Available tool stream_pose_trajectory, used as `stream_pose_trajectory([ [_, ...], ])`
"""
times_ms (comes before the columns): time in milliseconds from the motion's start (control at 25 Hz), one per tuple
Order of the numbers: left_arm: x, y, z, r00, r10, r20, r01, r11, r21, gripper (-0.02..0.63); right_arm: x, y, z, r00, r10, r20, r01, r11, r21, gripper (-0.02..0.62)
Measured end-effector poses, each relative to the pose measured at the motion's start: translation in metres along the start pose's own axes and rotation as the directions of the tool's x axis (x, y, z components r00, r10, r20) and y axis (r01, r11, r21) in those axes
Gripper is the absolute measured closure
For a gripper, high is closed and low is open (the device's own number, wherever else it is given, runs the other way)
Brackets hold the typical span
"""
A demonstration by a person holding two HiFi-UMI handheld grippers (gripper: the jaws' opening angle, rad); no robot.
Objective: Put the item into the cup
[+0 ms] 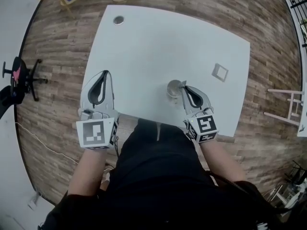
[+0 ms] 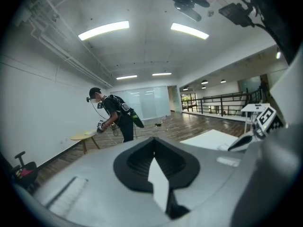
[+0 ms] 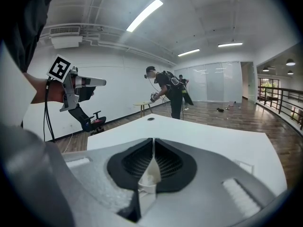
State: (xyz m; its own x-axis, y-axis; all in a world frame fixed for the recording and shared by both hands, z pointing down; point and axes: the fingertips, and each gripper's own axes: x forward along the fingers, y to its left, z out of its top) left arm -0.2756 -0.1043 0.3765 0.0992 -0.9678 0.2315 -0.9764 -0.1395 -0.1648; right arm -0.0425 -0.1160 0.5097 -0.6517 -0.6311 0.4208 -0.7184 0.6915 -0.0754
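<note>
on the bench (image 1: 144, 37) the square item (image 1: 219, 72) lies flat, apart from the cup (image 1: 173, 87); left gripper (image 1: 104, 74) and right gripper (image 1: 184, 87) have jaws together, empty. seemingly a resting pose before any pick.

a white table (image 1: 158, 47) bears a cup (image 1: 173, 88) near its front edge and, apart, a small square item (image 1: 220, 72).
</note>
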Motion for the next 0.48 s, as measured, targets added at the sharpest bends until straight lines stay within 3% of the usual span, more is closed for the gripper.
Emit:
stream_pose_trajectory([
  [480,0.005,-0.004,-0.027,0.998,-0.025,-0.057,0.023,0.999,-0.034,0.600,0.007,0.005,-0.016,0.999,0.001,-0.044,0.000,1.000,0.019,0.578],
])
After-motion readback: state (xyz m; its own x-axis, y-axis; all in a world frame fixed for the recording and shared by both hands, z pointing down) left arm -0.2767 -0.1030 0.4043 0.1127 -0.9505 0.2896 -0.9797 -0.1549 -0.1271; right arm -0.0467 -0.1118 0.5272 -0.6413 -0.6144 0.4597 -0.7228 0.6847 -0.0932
